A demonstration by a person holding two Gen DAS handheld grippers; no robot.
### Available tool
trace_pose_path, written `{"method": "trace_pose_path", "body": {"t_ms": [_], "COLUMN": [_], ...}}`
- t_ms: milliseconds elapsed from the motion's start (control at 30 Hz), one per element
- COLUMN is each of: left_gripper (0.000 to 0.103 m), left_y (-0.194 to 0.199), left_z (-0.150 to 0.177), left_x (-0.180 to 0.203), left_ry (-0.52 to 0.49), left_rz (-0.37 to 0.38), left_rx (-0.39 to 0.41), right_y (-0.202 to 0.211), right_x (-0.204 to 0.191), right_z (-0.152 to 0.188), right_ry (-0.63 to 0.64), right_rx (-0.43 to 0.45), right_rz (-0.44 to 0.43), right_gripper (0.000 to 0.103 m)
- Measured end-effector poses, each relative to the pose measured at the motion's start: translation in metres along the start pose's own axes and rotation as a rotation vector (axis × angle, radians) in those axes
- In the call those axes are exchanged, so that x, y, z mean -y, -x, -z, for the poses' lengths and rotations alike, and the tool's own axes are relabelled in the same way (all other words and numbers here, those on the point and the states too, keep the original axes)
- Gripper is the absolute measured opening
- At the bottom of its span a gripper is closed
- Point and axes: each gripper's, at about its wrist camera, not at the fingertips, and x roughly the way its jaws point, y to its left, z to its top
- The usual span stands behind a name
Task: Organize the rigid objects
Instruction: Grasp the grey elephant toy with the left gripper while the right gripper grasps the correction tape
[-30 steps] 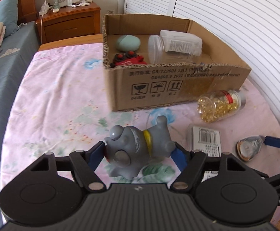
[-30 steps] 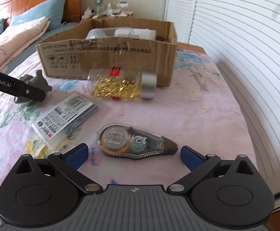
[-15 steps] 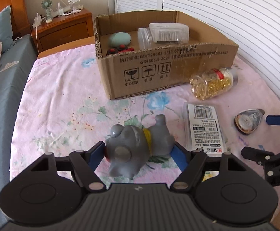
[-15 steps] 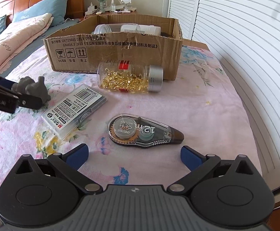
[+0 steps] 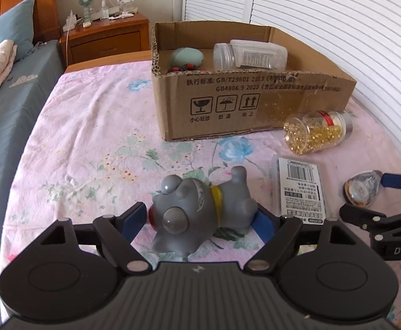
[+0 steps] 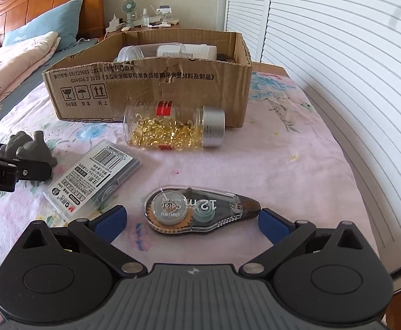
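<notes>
A grey toy dog with a yellow collar lies on the pink floral sheet between the blue pads of my left gripper, which is shut on it; it also shows in the right wrist view. My right gripper is open around a clear correction-tape dispenser, the right pad touching its tip. The dispenser also shows in the left wrist view. A jar of gold capsules and a flat barcode pack lie in front of the cardboard box.
The box holds clear containers, a teal oval thing and a red-black item. A wooden nightstand stands behind. Pillows and a blue sheet lie at the left; white shutters run along the right.
Both grippers have pulled back from the box and lowered slightly. The right gripper has moved forward so the tape dispenser now sits between its pads. The left stays shut on the toy dog.
</notes>
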Motion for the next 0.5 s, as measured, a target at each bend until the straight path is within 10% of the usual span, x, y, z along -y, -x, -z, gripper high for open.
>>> {"method": "trace_pose_path", "body": {"t_ms": [500], "left_gripper": [0.073], "left_y": [0.004], "left_z": [-0.011], "left_x": [-0.005], "left_ry": [-0.027], "left_rz": [0.046], "left_rx": [-0.026], "right_y": [0.004], "right_x": [0.007], "right_z": [-0.012], "right_ry": [0.026], "right_rx": [-0.020], "right_rz": [-0.021], "right_gripper": [0.092]}}
